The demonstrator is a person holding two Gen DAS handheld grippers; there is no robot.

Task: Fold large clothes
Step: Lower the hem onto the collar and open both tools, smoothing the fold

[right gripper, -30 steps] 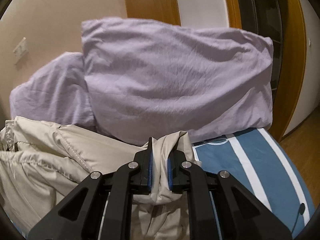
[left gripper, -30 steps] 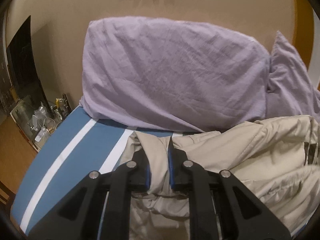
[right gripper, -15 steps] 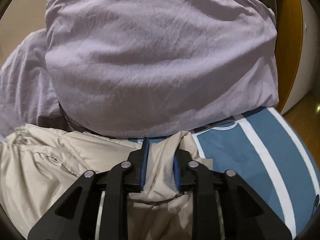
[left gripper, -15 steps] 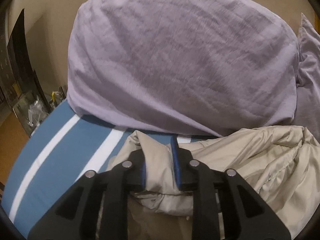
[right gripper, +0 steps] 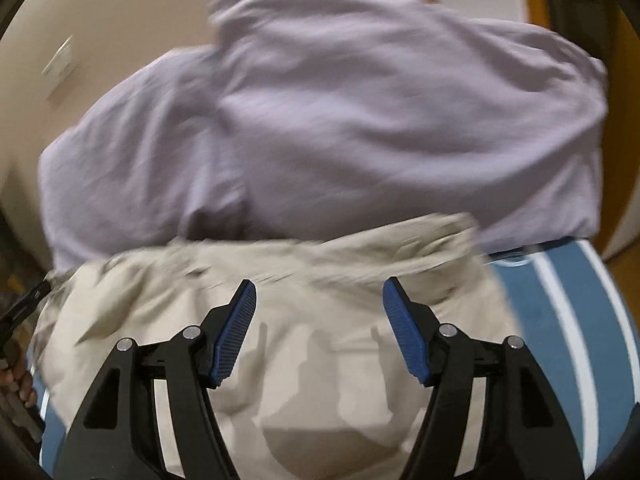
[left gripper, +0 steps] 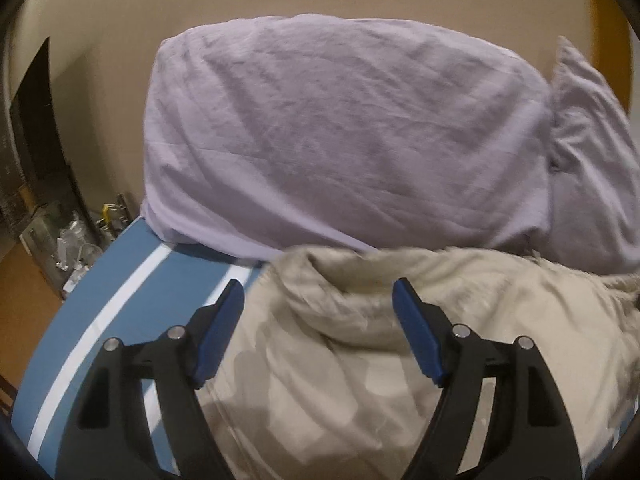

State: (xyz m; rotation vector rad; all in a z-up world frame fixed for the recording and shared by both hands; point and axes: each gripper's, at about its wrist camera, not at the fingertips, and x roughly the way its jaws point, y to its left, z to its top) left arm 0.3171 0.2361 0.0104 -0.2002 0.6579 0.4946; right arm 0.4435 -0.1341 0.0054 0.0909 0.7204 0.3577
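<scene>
A large beige jacket (left gripper: 420, 340) lies rumpled on the blue bed cover with white stripes (left gripper: 120, 320). Its far edge rests against the lilac pillows. My left gripper (left gripper: 318, 296) hovers over the jacket's left end, its jaws opening, blue pads apart and clear of the cloth. In the right wrist view the same jacket (right gripper: 320, 340) lies under my right gripper (right gripper: 319, 296), whose jaws are opening too, with the cloth below them and not pinched. This view is blurred by motion.
Two lilac pillows (left gripper: 340, 140) lean on the beige wall behind the jacket, seen as pillows (right gripper: 360, 120) from the right too. Clutter (left gripper: 72, 240) sits on the floor left of the bed. A wooden door frame (right gripper: 616, 160) stands at the right. A hand (right gripper: 16, 376) shows at the left edge.
Both grippers were shut on folds of the jacket's edge and have let go, their jaws now spread wide. The jacket's edge has dropped against the pillows. Both views have pulled back from the pillows.
</scene>
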